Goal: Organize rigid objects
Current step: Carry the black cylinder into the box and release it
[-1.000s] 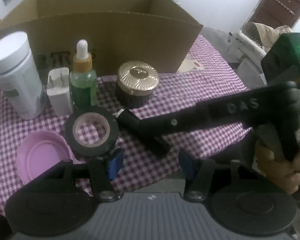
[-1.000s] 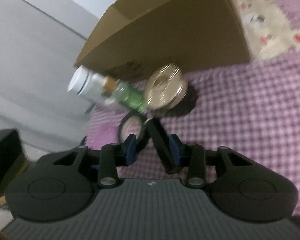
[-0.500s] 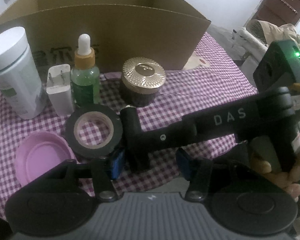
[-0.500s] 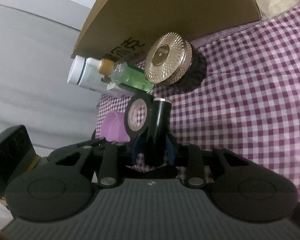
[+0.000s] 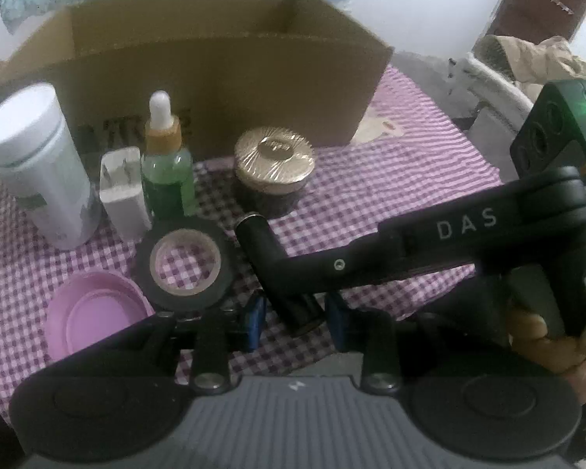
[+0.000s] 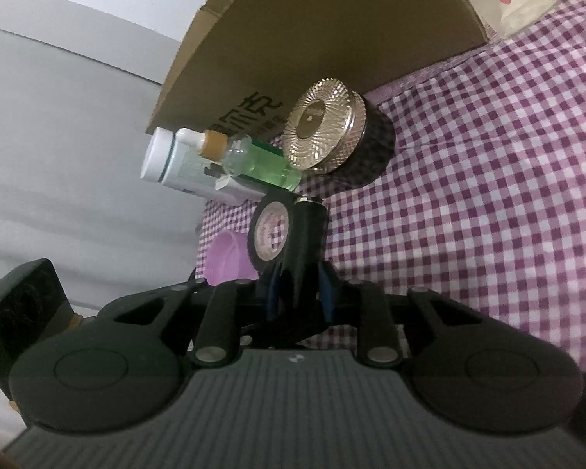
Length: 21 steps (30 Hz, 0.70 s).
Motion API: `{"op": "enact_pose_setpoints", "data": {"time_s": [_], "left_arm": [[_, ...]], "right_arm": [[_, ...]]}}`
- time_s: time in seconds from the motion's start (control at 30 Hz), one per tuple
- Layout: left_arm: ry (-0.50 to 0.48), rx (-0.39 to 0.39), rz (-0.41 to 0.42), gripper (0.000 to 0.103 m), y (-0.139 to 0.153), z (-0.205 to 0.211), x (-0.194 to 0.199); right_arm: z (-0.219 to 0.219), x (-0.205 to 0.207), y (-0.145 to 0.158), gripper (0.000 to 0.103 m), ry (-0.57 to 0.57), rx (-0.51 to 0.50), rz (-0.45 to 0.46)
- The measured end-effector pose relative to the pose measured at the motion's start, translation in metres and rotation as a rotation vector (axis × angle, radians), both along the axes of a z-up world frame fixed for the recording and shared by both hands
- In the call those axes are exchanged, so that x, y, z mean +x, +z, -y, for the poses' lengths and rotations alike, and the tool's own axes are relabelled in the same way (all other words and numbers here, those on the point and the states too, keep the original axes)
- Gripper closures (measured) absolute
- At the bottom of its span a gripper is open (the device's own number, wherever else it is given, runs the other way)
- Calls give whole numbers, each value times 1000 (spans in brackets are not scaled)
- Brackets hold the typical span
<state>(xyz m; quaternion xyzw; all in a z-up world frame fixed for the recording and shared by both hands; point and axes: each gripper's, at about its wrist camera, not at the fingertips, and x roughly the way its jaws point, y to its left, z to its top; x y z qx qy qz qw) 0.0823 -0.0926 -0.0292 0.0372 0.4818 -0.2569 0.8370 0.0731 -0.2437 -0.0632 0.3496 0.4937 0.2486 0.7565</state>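
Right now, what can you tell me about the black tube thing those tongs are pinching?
The slim black cylinder looks like matte plastic or metal, with a silvery ring at its far end. It tilts, that end pointing toward the box. The right tongs are shut on its lower half. It sits beside the black tape roll; whether they touch is unclear.

Matt cardboard box [image 5: 222, 78]; ribbed, seemingly metallic gold lid [image 6: 320, 129]; checked cloth [image 6: 488, 195].

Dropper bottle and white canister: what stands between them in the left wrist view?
A white plug adapter stands upright on the checked cloth between the green dropper bottle and the white canister, prongs up. The left wrist view shows it.
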Motion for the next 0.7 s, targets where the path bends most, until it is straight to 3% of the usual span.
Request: {"op": "enact_pose_setpoints", "data": {"time_s": [0.4, 0.53, 0.7], "left_arm": [[-3, -72, 160, 69, 76, -23, -6], [18, -68, 194, 69, 103, -30, 23], [60, -12, 197, 69, 120, -31, 90]], "right_arm": [[-10, -9, 90, 82, 21, -31, 222], [-20, 22, 120, 82, 54, -40, 297], [-32, 90, 139, 82, 89, -39, 310]]}}
